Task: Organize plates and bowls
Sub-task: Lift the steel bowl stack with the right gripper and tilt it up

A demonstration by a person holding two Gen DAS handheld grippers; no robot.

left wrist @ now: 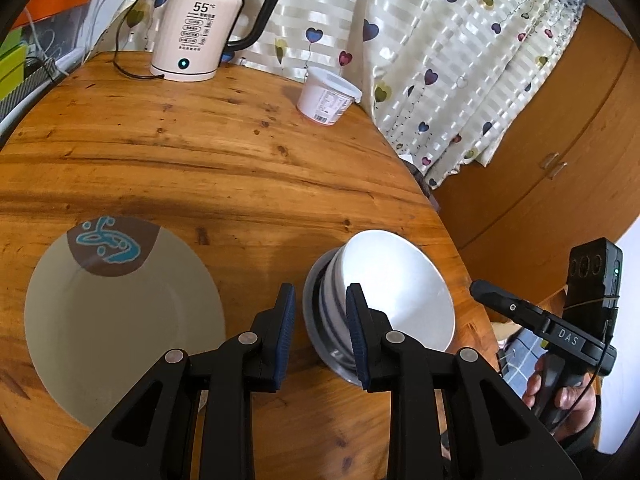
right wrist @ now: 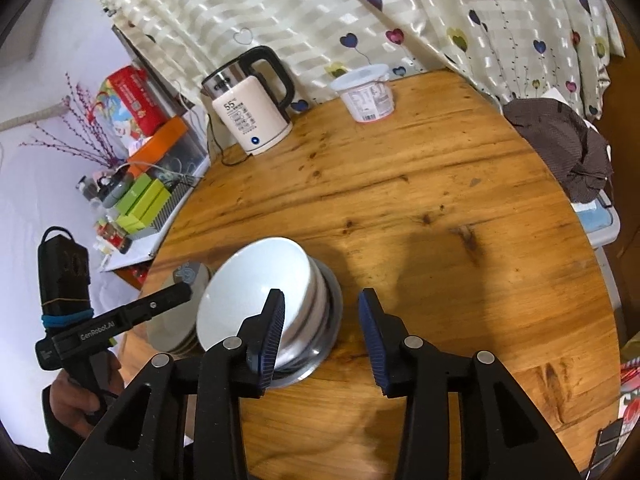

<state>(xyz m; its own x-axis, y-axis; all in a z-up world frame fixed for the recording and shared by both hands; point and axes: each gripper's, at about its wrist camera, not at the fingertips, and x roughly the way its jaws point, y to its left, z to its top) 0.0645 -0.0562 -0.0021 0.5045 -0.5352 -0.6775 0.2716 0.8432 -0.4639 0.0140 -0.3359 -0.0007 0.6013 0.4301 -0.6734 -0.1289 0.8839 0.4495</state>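
Note:
A cream plate (left wrist: 120, 320) with a brown patch and a blue drawing lies on the round wooden table (left wrist: 208, 152); in the right wrist view it tops a low pile of plates (right wrist: 172, 340). Right of it stands a nest of bowls: a white bowl (left wrist: 400, 288) in a striped one, both inside a metal bowl (left wrist: 340, 364). My left gripper (left wrist: 320, 292) hovers between plate and bowls with its jaws a little apart and nothing pressed between the pads. My right gripper (right wrist: 322, 292) is open at the near right of the white bowl (right wrist: 248, 292), holding nothing.
A pink-and-black kettle (left wrist: 200, 28) and a lidded plastic tub (left wrist: 326, 96) stand at the table's far edge by a heart-print curtain (left wrist: 440, 40). A dark cloth (right wrist: 560, 148) lies off the table's right edge. Boxes crowd a shelf (right wrist: 144, 196) at the left.

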